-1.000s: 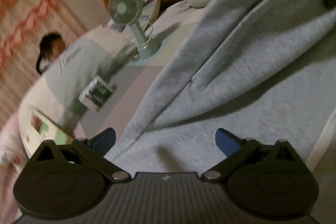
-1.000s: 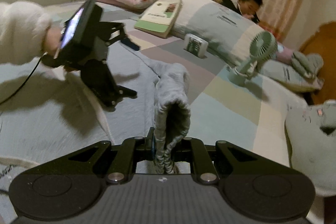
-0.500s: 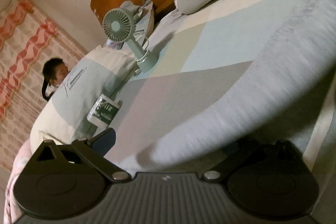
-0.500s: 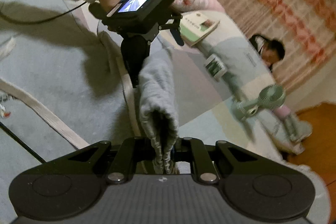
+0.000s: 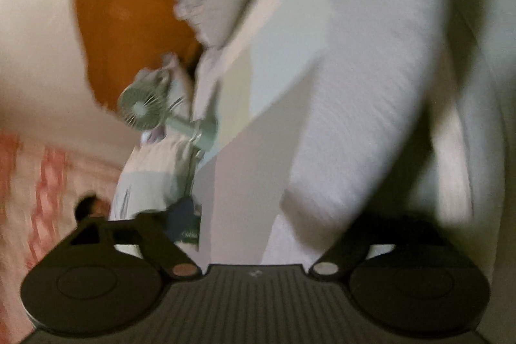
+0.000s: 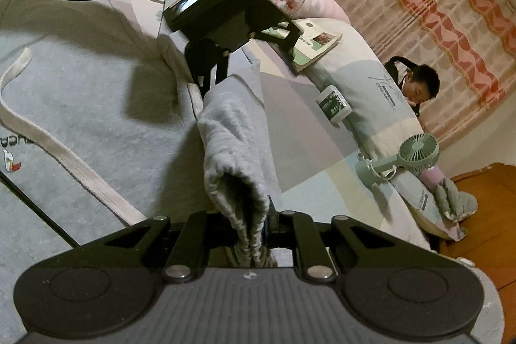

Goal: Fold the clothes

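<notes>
Grey sleeve cuff [image 6: 240, 182] sits pinched in your right fingers [image 6: 254, 224], lifted off the bed [image 6: 322, 157] for folding; your left fingers [image 6: 211, 76] are spread beside it.

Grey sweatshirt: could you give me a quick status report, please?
Right tongs shut on sleeve cuff. Left tongs at same sleeve, grip unclear. Grey sweatshirt spread on bed. Fan clear.

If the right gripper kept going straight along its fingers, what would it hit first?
Probably the black left gripper, which sits directly ahead at the far end of the grey fleece sleeve that the right gripper clamps. Depth between them is unclear.
</notes>
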The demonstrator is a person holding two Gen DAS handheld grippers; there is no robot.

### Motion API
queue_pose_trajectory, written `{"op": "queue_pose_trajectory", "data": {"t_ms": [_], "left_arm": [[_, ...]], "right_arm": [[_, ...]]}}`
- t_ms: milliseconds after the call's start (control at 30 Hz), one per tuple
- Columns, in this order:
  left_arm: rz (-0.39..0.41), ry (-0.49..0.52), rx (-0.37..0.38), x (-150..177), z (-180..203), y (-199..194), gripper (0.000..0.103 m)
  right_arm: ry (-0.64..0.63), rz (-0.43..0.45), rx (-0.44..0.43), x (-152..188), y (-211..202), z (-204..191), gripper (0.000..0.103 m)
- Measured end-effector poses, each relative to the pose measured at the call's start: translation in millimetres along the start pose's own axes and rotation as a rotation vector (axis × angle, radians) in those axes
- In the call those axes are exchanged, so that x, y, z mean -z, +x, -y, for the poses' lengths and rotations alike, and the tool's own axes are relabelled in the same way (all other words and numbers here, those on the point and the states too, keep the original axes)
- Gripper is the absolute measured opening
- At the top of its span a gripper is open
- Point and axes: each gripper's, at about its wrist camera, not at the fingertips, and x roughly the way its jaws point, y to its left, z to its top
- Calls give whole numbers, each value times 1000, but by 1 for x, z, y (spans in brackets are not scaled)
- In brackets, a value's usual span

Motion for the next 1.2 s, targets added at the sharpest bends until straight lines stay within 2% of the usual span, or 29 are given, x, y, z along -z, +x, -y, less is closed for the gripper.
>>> {"op": "queue_pose_trajectory", "data": {"t_ms": [33,167,200,233,433,733,967,1200], "left_arm": [[0,16,17,1,3,1,44],[-1,-31,69,3,8,3,20],[-8,-44,82,2,8,5,10],[-14,-48,90,2,9,5,6],[-33,-101,93,-4,-11,-2,5],[-82,-47,73,-18,-31,-51,5],[-107,-4,139,-36,-16,-108,4],[-99,30,215,-60,9,-152,4]], "right_arm": [[5,0,-2,0,0,0,17],[19,-3,-9,2,0,1,17],[22,-5,-8,2,1,1,17],[24,-6,-8,3,1,1,17],[65,-5,-7,5,0,8,17],[209,28,-26,13,-12,37,17],[378,89,-151,32,-31,66,18],[393,91,-222,48,-41,69,19]]}}
